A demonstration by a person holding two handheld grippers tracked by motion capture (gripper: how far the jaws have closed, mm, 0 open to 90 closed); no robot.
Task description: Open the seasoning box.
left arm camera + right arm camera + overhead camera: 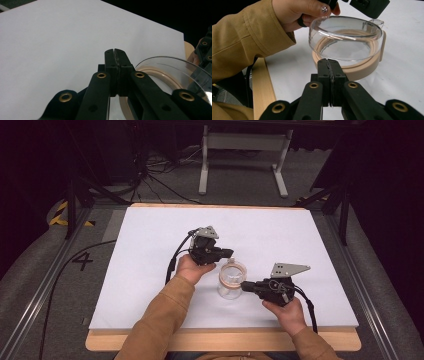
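Note:
A clear jar [229, 289] with a beige ring [233, 273] on its mouth stands mid-table. In the right gripper view a clear round lid [347, 37] rests inside the beige ring [362, 67], and its small tab points away. My right gripper [328, 63] is shut, its tips right at the ring's near edge; I see nothing between the jaws. In the high view the right gripper [245, 284] points at the jar from the right. My left gripper [228, 253] is shut and empty, just above and left of the jar. The clear lid's rim [172, 65] lies right of the left gripper [115, 53].
The white table sheet [150, 270] lies on a wooden board [225, 339] whose edge runs along the front. A tan sleeve [244, 42] and hand [307, 10] are close to the jar's left. A metal stand [245, 155] is on the floor beyond the table.

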